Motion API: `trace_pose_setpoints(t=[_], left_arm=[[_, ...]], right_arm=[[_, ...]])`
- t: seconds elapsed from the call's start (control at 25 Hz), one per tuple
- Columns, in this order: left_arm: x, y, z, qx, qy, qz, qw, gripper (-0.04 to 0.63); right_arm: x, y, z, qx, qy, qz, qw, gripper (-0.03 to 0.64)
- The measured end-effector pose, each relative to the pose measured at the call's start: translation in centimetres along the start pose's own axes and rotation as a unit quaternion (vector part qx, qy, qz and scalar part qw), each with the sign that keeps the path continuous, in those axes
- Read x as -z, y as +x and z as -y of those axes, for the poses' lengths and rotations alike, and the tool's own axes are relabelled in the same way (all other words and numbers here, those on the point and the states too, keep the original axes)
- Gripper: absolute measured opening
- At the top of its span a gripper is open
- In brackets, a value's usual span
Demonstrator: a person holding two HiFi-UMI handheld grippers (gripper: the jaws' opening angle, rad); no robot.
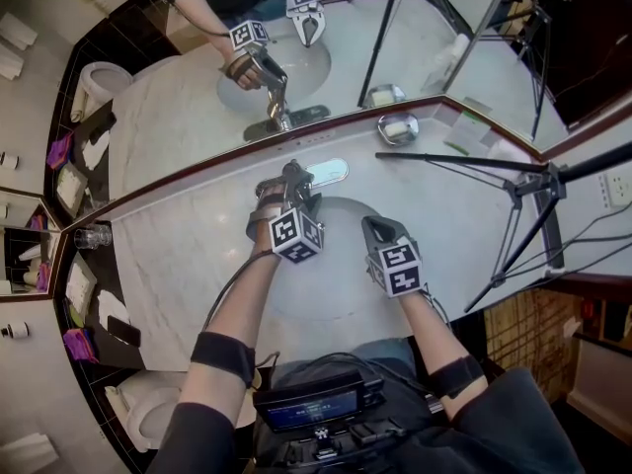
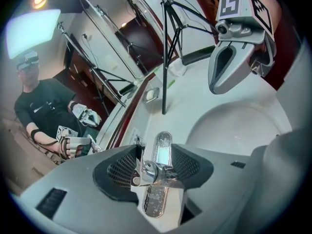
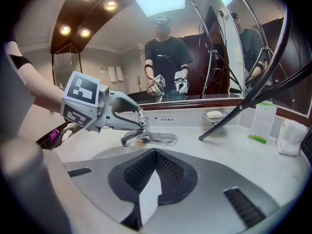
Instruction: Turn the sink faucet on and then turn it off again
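The left claw (image 2: 155,150) reaches down to the faucet (image 1: 293,178) at the back of the sink (image 1: 341,227). Its two jaws are spread apart, one on each side of the shiny handle (image 2: 147,170) that stands up on the faucet. The handle is closer to one jaw than to the other. I cannot see the pads squeezing it.

The right claw (image 3: 156,153) is just beside the left one, over the bowl of the sink. Its jaws are pressed together and nothing is between them.

The faucet sits on a long silver plate on the white marble counter (image 1: 188,255), in the middle, right under the big mirror (image 1: 197,87). I cannot see any water coming out of it.

A soap dish (image 1: 397,128) with a white soap sits on the counter to the right of the faucet, by the mirror. A black tripod (image 1: 523,191) stands on the right side, and one of its legs lies across the counter. A clear glass (image 1: 91,236) sits far to the left.
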State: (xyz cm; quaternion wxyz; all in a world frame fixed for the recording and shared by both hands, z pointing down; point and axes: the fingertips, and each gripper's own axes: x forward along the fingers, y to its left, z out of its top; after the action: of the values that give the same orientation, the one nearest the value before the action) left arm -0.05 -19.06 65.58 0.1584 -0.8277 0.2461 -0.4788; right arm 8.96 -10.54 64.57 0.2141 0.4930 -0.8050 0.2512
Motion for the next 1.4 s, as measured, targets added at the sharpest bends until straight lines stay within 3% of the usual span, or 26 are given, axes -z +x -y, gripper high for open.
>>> trace_pose_setpoints(t=[0.2, 0.56, 1.0, 1.4], left_arm=[[-0.1, 0.2, -0.3, -0.013, 0.001, -0.008, 0.9999, 0.161], [-0.2, 0.3, 0.5, -0.028, 0.012, -0.009, 0.9995, 0.152], [-0.4, 0.9, 2.9, -0.001, 0.052, -0.015, 0.9985, 0.131], [-0.3, 1.0, 3.2, -0.009, 0.051, -0.016, 0.9985, 0.117]], right_arm=[[0.3, 0.4, 0.2, -0.001, 0.0, -0.002, 1.0, 0.02], [0.5, 0.7, -0.9, -0.009, -0.003, -0.008, 1.0, 0.02], [0.7, 1.0, -1.4, -0.013, -0.006, -0.01, 1.0, 0.02], [0.1, 0.9, -1.1, -0.01, -0.005, -0.011, 1.0, 0.02]])
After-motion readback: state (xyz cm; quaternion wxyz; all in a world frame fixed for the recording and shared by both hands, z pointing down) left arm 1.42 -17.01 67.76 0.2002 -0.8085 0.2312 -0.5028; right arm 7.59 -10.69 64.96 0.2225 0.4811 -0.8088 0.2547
